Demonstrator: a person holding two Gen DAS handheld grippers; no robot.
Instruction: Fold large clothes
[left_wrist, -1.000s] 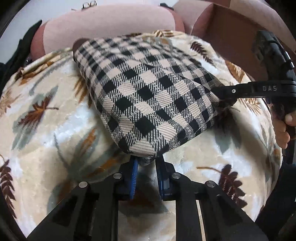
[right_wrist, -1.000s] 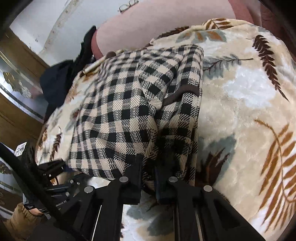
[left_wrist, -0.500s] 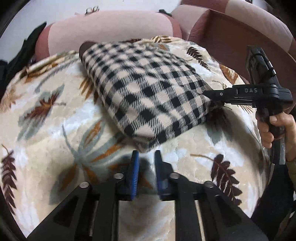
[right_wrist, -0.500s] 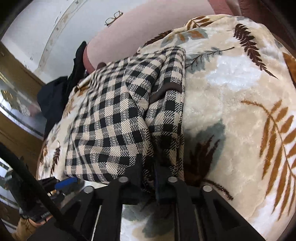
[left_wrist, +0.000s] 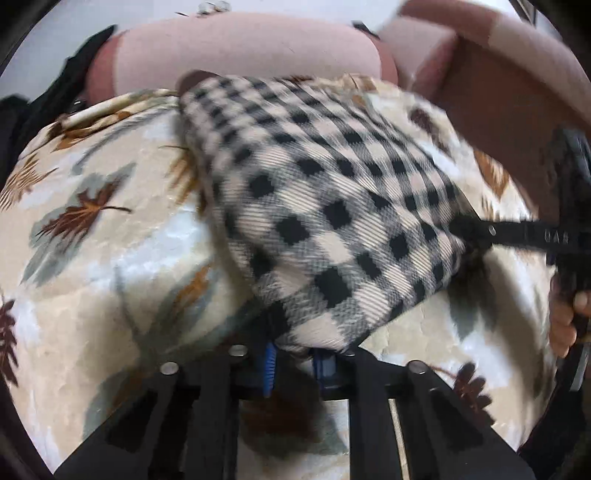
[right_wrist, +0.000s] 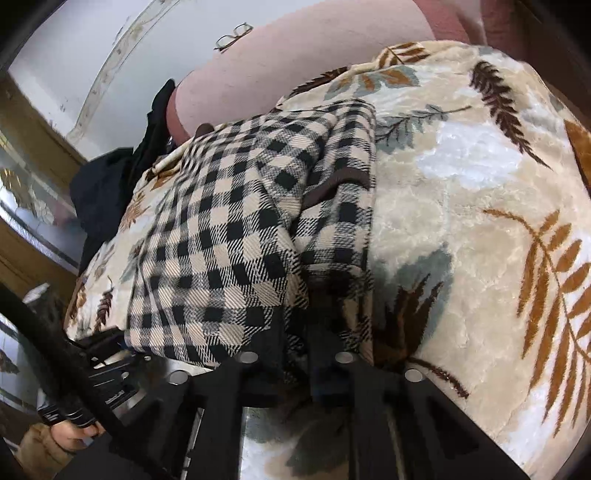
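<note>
A folded black-and-cream checked garment (left_wrist: 332, 206) lies on a leaf-patterned cream blanket (left_wrist: 110, 258). My left gripper (left_wrist: 295, 360), with blue pads, has its fingers around the garment's near corner, which covers the tips; the view is blurred. My right gripper (right_wrist: 297, 354) is shut on the garment's (right_wrist: 236, 236) near edge, the cloth bunched between its black fingers. The right gripper also shows in the left wrist view (left_wrist: 476, 232) at the garment's right edge, and the left gripper in the right wrist view (right_wrist: 110, 354) at the lower left.
A pink sofa back (left_wrist: 240, 48) runs behind the blanket, with glasses (right_wrist: 232, 35) on top. Dark clothing (right_wrist: 107, 192) is piled at the left. A brown armrest (left_wrist: 509, 85) stands at the right. Wooden furniture (right_wrist: 22, 122) is on the far left.
Half a second ago my left gripper was clear of the garment; it has now moved forward onto its near corner. The right gripper keeps its hold.
</note>
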